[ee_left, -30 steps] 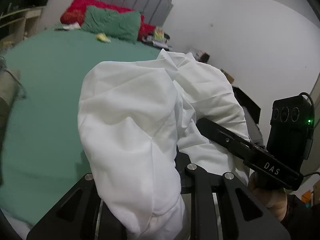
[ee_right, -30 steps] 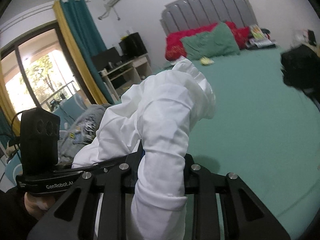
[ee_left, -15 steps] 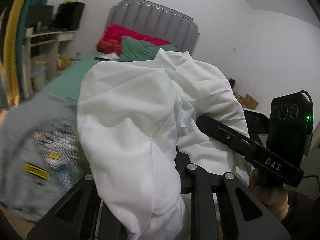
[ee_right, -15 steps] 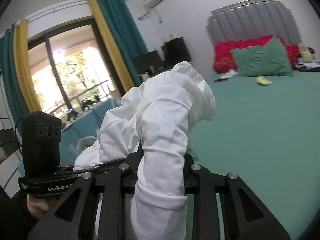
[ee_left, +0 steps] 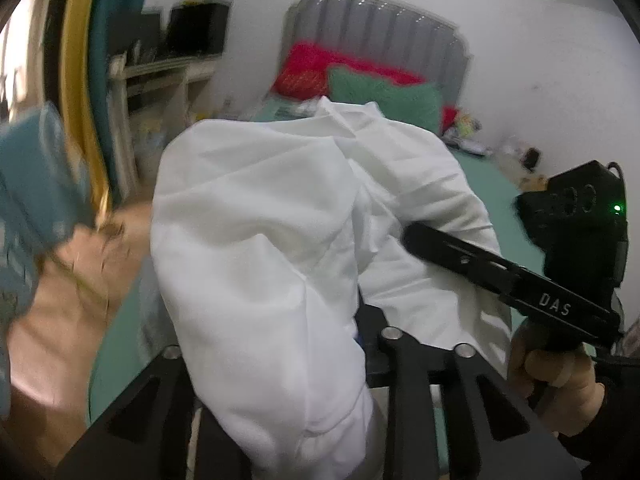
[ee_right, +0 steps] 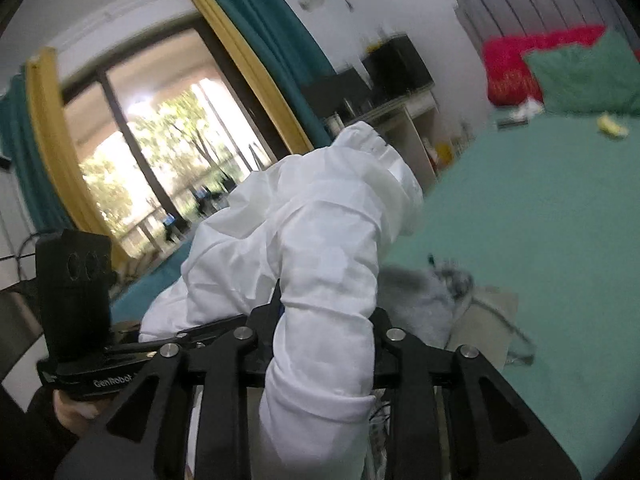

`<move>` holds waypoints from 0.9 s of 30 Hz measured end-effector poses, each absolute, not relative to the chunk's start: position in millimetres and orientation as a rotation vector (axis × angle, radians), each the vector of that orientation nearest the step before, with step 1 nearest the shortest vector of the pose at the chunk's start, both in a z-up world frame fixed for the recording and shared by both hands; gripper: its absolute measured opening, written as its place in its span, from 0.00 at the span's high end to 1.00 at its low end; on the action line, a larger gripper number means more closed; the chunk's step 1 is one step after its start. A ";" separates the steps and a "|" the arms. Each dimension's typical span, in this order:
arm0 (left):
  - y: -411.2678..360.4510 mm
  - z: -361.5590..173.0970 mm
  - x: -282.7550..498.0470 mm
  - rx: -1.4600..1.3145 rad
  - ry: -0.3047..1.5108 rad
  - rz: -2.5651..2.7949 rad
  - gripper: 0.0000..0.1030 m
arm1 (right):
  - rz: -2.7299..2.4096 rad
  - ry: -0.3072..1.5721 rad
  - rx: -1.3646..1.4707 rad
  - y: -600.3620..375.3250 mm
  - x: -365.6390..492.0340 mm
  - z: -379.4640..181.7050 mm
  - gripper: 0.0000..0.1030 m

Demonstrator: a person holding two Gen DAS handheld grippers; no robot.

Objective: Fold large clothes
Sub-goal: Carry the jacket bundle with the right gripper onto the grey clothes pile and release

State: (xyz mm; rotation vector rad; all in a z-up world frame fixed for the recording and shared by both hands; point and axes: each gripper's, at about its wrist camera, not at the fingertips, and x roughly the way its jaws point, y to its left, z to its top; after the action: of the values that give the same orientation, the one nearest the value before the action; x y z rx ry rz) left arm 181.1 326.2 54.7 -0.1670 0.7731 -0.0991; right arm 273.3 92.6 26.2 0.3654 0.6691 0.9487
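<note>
A folded white garment (ee_left: 260,248) is bunched between both grippers and held up in the air. My left gripper (ee_left: 320,344) is shut on the white garment; its fingertips are hidden under the cloth. My right gripper (ee_right: 324,332) is shut on the same white garment (ee_right: 320,240), which drapes over its jaws. The right gripper shows at the right of the left wrist view (ee_left: 520,276), pinching the cloth's far side. The left gripper shows at the lower left of the right wrist view (ee_right: 120,352).
A bed with a green sheet (ee_right: 540,216) lies to the right, with red and green pillows (ee_right: 560,68) and a grey headboard (ee_left: 380,28). Grey clothes (ee_right: 432,300) lie at the bed's edge. A window with teal and yellow curtains (ee_right: 260,60) and a desk (ee_left: 160,76) stand to the left.
Both grippers have swung left with the white garment, away from the bed and toward the window and desk. The grip on the cloth is unchanged.
</note>
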 end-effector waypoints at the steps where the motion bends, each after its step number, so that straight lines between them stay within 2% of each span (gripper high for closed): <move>1: 340.3 39.9 187.5 -0.191 0.805 -0.069 0.64 | 0.929 0.716 0.356 98.4 281.3 12.0 0.64; 2: 349.4 30.5 191.1 -0.211 0.817 -0.053 0.61 | 0.903 0.774 0.346 102.9 290.3 -5.2 0.60; 4: 367.1 4.5 197.3 -0.268 0.848 -0.028 0.46 | 0.879 0.831 0.358 102.8 301.1 -27.6 0.42; 5: 373.5 -2.9 199.4 -0.290 0.847 -0.024 0.43 | 0.871 0.829 0.374 97.8 302.7 -36.6 0.35; 6: 376.3 -5.2 199.3 -0.293 0.834 -0.026 0.41 | 0.859 0.821 0.368 95.3 302.1 -38.6 0.23; 7: 374.3 -5.0 195.1 -0.279 0.819 -0.029 0.41 | 0.848 0.805 0.348 92.1 300.3 -40.4 0.19; 11: 371.5 7.3 184.7 -0.234 0.782 0.037 0.40 | 0.855 0.793 0.312 82.5 296.4 -37.9 0.13; 20: 346.9 50.8 144.4 -0.122 0.711 0.199 0.39 | 0.802 0.763 0.195 62.7 283.3 3.9 0.10; 27: 307.5 69.6 105.0 -0.113 0.680 0.221 0.39 | 0.762 0.825 0.155 29.0 260.7 16.5 0.09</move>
State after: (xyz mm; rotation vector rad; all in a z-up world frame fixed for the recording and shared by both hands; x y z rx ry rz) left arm 105.0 307.5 69.6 -0.1126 0.6796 0.2208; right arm 260.7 29.0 16.5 0.1547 0.8250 0.7618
